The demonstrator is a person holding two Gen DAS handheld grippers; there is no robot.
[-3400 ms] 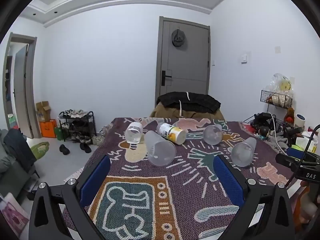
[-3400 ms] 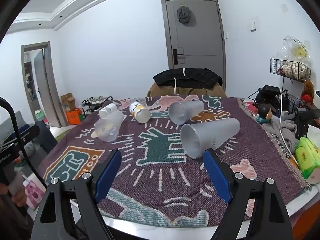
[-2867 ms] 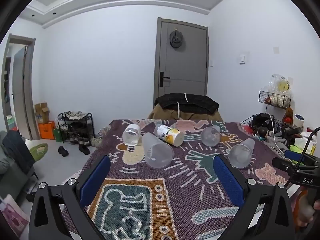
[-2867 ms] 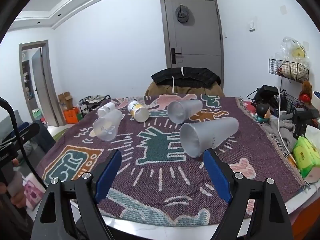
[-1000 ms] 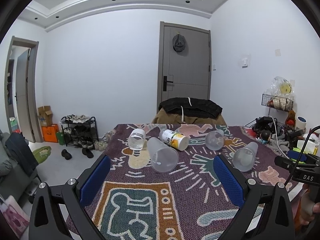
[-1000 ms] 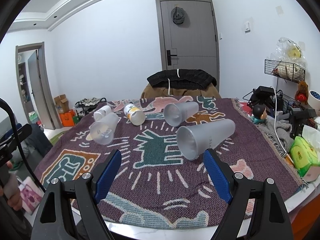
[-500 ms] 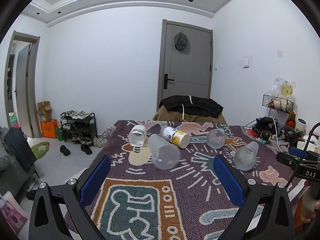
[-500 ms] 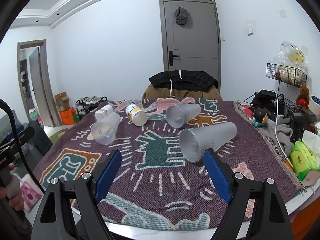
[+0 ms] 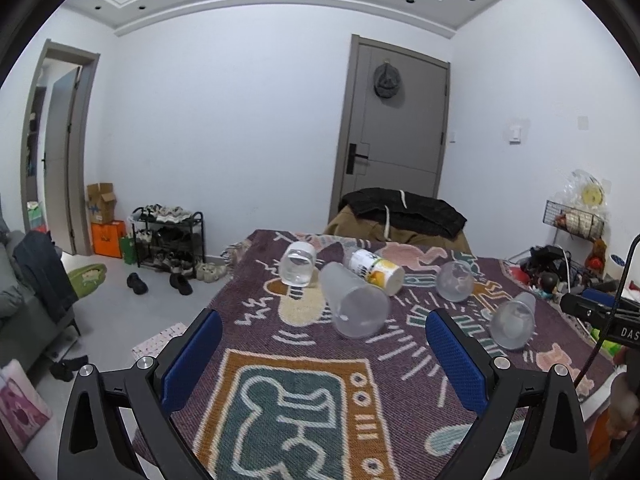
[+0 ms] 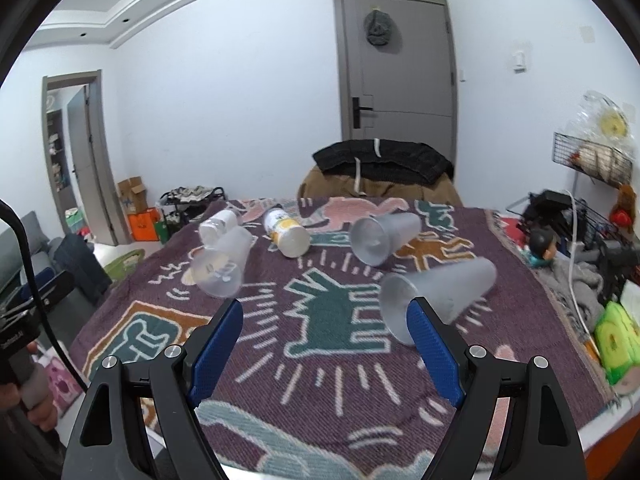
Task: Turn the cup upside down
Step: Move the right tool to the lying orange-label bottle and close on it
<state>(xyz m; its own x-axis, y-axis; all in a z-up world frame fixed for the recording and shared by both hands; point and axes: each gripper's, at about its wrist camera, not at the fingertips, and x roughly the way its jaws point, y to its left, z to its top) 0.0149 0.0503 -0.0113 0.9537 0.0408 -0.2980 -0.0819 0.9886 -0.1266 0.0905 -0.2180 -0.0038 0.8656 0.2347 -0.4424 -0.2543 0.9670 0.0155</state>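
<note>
Above the near edge of the patterned cloth (image 10: pixel 336 364), you hold both grippers level and pointed toward the far door, each with its blue pads spread wide and nothing between them. Your right gripper (image 10: pixel 326 320) sits low over the cloth, and its right pad overlaps the mouth of the nearest frosted cup (image 10: pixel 440 292) in the picture; whether pad and cup touch cannot be told from this view. That cup lies on its side with its mouth toward you and its base pointing away to the right. Your left gripper (image 9: pixel 322 338) hangs further back, over the orange and teal figure, with another frosted cup (image 9: pixel 354 304) lying on its side ahead of it, between the pads in the picture but well beyond them. Further off lie a third frosted cup (image 10: pixel 384 234), a clear cup (image 9: pixel 297 267) and a white bottle with a yellow label (image 10: pixel 286 232), all tipped over on the cloth. Your left hand (image 10: pixel 34 396) shows only at the lower left edge of the right wrist view, fingers wrapped round a grey handle and mostly cut off by the lens rim. Your right hand (image 9: pixel 624 404) is a blurred sliver at the right edge of the left wrist view. The nearest cup is smeared by motion blur, so its rim is hard to trace.
</note>
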